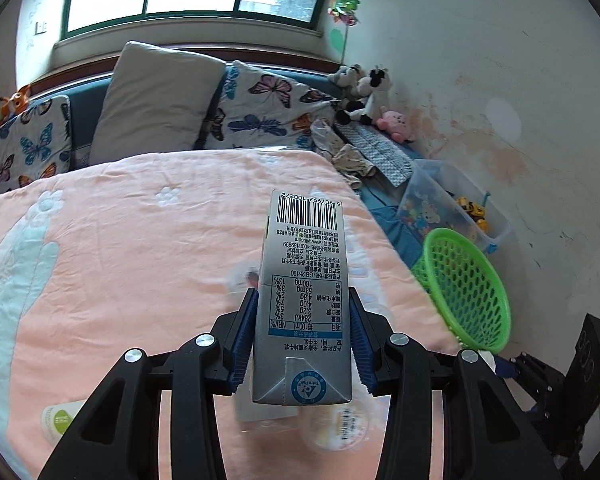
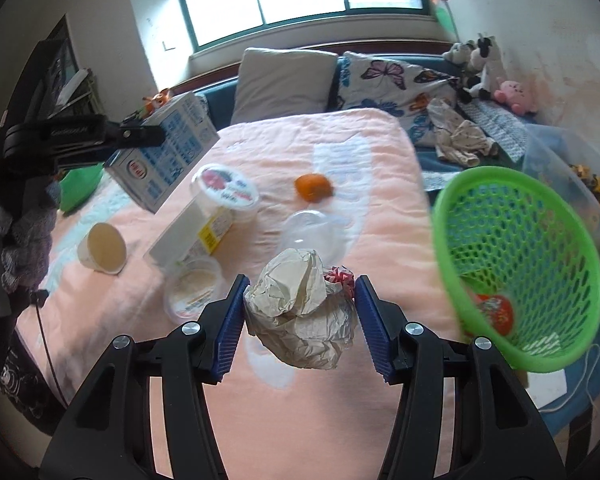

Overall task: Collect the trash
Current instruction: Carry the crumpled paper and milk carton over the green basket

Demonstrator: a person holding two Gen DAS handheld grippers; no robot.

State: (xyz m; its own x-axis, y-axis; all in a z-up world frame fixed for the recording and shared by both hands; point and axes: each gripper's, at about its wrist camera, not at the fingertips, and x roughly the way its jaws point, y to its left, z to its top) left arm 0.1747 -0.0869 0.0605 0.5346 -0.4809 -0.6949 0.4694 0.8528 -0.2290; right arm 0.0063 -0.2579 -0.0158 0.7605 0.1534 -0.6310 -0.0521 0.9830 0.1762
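Note:
My left gripper (image 1: 303, 300) is shut on a grey milk carton (image 1: 305, 280) and holds it above the pink blanket (image 1: 120, 240). The same carton (image 2: 168, 148) and left gripper (image 2: 140, 136) show at the left of the right wrist view. My right gripper (image 2: 300, 292) is shut on a crumpled paper wrapper (image 2: 300, 316), lifted over the blanket. A green mesh basket (image 2: 520, 264) stands at the bed's right edge with a red item (image 2: 496, 312) inside; it also shows in the left wrist view (image 1: 464, 292).
On the blanket (image 2: 340, 152) lie a lidded cup (image 2: 226, 192), a paper cup (image 2: 102, 248), a flat white box (image 2: 192, 228), a round tub (image 2: 194, 288), a clear lid (image 2: 314, 232) and an orange (image 2: 314, 187). Pillows (image 1: 156, 100) and plush toys (image 1: 364, 96) line the back. A clear toy bin (image 1: 452, 204) sits right.

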